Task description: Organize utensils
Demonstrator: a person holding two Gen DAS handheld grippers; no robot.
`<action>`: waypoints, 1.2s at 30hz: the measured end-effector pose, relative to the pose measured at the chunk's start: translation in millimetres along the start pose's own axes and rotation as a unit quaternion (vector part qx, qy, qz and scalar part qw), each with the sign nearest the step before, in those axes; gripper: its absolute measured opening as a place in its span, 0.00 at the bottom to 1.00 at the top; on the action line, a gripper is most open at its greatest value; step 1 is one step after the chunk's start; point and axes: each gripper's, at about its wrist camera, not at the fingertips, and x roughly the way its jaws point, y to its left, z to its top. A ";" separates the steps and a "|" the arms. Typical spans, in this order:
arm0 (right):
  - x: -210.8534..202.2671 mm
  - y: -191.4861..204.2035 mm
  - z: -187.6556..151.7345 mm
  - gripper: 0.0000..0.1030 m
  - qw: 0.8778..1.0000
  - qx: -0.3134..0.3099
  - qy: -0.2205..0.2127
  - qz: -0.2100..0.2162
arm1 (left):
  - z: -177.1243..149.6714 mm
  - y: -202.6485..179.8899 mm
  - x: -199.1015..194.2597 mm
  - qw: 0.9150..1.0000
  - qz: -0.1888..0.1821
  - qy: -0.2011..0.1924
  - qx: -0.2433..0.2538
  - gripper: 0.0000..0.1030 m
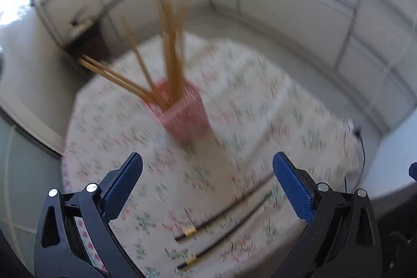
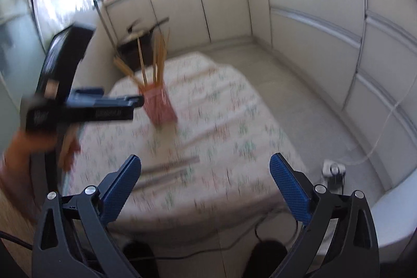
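Left wrist view showed two black chopsticks (image 1: 224, 233), yellow-banded, lying at lower centre between the released left tongs (image 1: 207, 173). Right tongs (image 2: 205, 173) gaped empty too.

Motion blur smeared both views. The pink holder (image 1: 183, 111) and the wooden sticks (image 1: 169, 48) in it were streaked, so I could not count the sticks. The pattern on the desk (image 1: 260, 100) cloth ran into dashes. Two dark chopsticks (image 1: 224, 233) lay soft-edged near the front; in the right view they showed only as grey smears. The left hand-held gripper (image 2: 78, 108) was blurred, its jaws unreadable there, and the hand (image 2: 28, 145) holding it was cut off by the edge.
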 end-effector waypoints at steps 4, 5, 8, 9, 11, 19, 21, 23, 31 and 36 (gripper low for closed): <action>37.0 -7.2 -37.0 0.93 0.993 0.010 0.117 -0.005 | -11.4 -11.0 58.5 0.994 -0.026 0.105 0.019 0.93; 44.2 -6.3 -39.1 0.93 0.991 0.011 0.135 0.000 | -11.5 -11.5 67.7 0.992 -0.028 0.121 0.017 0.93; 48.2 -6.4 -38.2 0.93 0.992 0.011 0.126 -0.005 | -13.2 -17.2 93.7 0.986 -0.060 0.157 0.018 0.93; 49.2 -7.5 -37.3 0.93 0.992 0.013 0.129 -0.004 | -13.3 -20.4 99.3 0.984 -0.064 0.163 0.023 0.91; 55.7 -9.9 -40.3 0.93 0.989 0.024 0.148 0.002 | -13.3 -27.0 110.7 0.981 -0.071 0.176 0.036 0.88; 77.5 -20.8 -52.6 0.93 0.975 0.073 0.208 0.020 | -13.0 -38.4 133.0 0.971 -0.095 0.207 0.067 0.50; 78.3 -20.3 -52.8 0.93 0.975 0.074 0.208 0.021 | -11.4 -41.3 132.4 0.970 -0.096 0.207 0.079 0.45; 80.5 -19.4 -53.7 0.93 0.974 0.074 0.213 0.021 | -12.9 -42.6 131.8 0.970 -0.097 0.206 0.088 0.42; 87.3 -22.2 -52.6 0.93 0.971 0.092 0.220 0.009 | -19.7 -26.0 132.7 0.970 -0.114 0.198 0.087 0.12; 95.9 -17.0 -48.3 0.93 0.966 0.112 0.233 0.014 | -23.7 -6.9 130.4 0.975 -0.114 0.179 0.072 0.06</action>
